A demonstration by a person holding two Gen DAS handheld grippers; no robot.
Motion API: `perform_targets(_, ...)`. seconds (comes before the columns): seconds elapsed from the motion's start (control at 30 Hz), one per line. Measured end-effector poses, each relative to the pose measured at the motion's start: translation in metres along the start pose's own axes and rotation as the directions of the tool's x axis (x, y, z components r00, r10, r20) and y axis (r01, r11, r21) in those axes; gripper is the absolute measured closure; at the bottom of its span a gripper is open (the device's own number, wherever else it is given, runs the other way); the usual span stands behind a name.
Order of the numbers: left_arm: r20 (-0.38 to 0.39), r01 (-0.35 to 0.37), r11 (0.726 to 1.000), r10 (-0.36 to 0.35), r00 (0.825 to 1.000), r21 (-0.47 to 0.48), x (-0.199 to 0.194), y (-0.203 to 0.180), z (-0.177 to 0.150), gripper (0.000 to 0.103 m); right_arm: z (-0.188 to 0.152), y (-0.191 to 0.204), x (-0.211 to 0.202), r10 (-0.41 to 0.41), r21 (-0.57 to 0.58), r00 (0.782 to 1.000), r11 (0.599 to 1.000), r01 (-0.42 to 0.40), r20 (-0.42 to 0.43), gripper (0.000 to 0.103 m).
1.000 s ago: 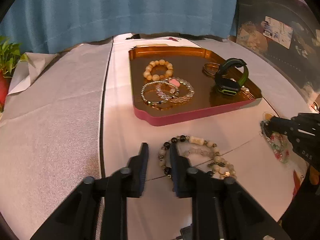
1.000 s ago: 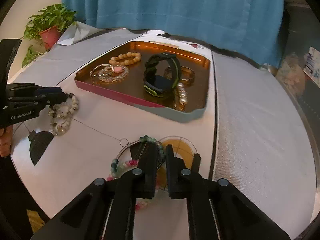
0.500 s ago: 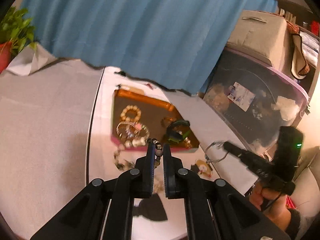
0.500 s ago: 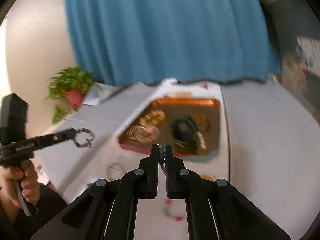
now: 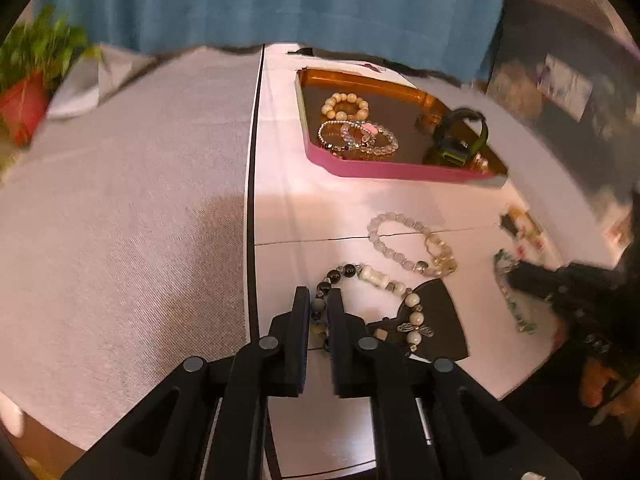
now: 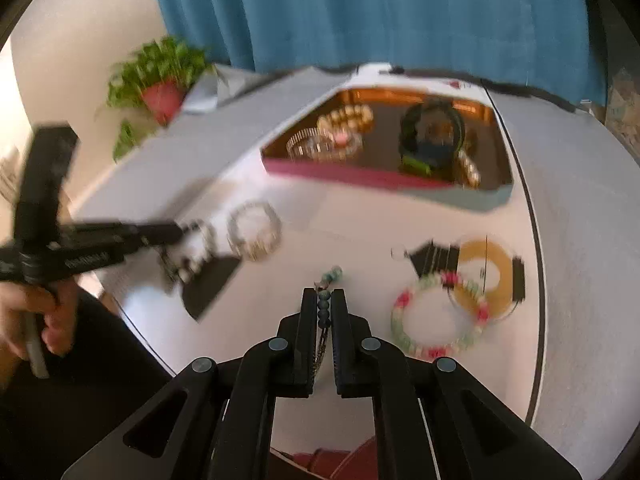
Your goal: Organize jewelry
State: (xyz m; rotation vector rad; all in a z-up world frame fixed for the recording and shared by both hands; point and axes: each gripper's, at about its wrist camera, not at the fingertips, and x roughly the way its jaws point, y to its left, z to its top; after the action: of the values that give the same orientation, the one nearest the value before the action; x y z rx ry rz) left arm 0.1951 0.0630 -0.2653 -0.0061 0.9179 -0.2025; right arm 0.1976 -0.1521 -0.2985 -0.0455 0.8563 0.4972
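My left gripper is shut on a black-and-white bead bracelet that lies low over the white table. A pale bead bracelet lies just beyond it. My right gripper is shut on a teal bead strand with a chain hanging below. A pink-and-green bead bracelet lies on the table to its right. The pink-rimmed tray holds several bracelets and a black-and-green watch; it also shows in the right wrist view.
A potted plant stands at the far left. Grey cloth covers the table's left side. A blue curtain hangs behind. A gold ring-shaped mat and a dark marker patch lie on the table.
Both grippers had lifted their bead strands high half a second ago; now they are back down near the table, still shut on the strands. The views are motion-blurred.
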Motion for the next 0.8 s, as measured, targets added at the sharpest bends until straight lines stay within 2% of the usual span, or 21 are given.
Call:
perform_targets(0.1,0.027,-0.070,0.995,0.069,0.997,0.068,0.001,-0.012,-0.005,0.080,-0.002,0.004,-0.002,-0.035,-0.050,0.999,0.998,0.035,0.011,0.092)
perform_targets(0.13,0.037,-0.108,0.991,0.105,0.994,0.075,0.001,-0.012,-0.006,0.062,-0.002,0.007,-0.001,-0.050,-0.073,0.999,0.996,0.051,0.015,0.092)
perform_targets(0.17,0.047,-0.171,0.983,0.168,0.985,0.061,0.002,-0.009,-0.006,0.038,-0.003,0.011,-0.001,-0.066,-0.092,0.998,0.994,0.067,0.019,0.090)
perform_targets(0.2,0.037,-0.182,0.983,0.181,0.983,0.020,0.005,0.000,-0.005,0.032,-0.005,0.013,-0.001,-0.072,-0.103,0.997,0.992,0.074,0.024,0.089)
perform_targets(0.23,0.012,-0.118,0.992,0.119,0.993,-0.044,0.006,0.013,-0.003,0.035,-0.006,0.016,0.000,-0.084,-0.122,0.996,0.989,0.088,0.032,0.087)
perform_targets(0.3,0.006,-0.116,0.993,0.116,0.993,-0.029,0.006,0.017,0.000,0.042,-0.006,0.018,0.001,-0.104,-0.146,0.994,0.983,0.109,0.044,0.086)
perform_targets(0.33,0.011,-0.103,0.994,0.103,0.995,-0.019,0.005,0.015,-0.001,0.051,-0.004,0.018,0.002,-0.105,-0.146,0.993,0.983,0.110,0.044,0.086)
perform_targets(0.37,0.017,-0.095,0.995,0.095,0.995,-0.005,0.004,0.012,-0.001,0.072,-0.003,0.016,0.002,-0.099,-0.140,0.994,0.985,0.104,0.042,0.087)
perform_targets(0.4,0.020,-0.073,0.997,0.072,0.997,0.016,0.003,0.008,-0.002,0.085,-0.001,0.014,0.004,-0.095,-0.134,0.995,0.986,0.100,0.040,0.088)
perform_targets(0.43,0.015,-0.051,0.998,0.050,0.999,0.029,0.002,0.004,-0.002,0.098,0.001,0.012,0.004,-0.091,-0.124,0.995,0.988,0.095,0.039,0.094)
perform_targets(0.5,0.012,-0.042,0.998,0.041,0.999,0.040,0.001,-0.001,-0.003,0.098,0.005,0.005,0.005,-0.082,-0.086,0.996,0.993,0.085,0.034,0.096)
perform_targets(0.63,-0.005,0.056,0.998,-0.056,0.998,-0.009,-0.002,-0.001,-0.003,0.098,0.008,0.000,0.004,-0.109,-0.039,0.994,0.993,0.110,0.033,0.096)
perform_targets(0.8,-0.006,0.079,0.996,-0.079,0.997,-0.041,-0.005,-0.008,-0.004,0.098,0.008,0.002,-0.009,-0.080,-0.032,0.994,0.996,0.082,0.073,0.096)
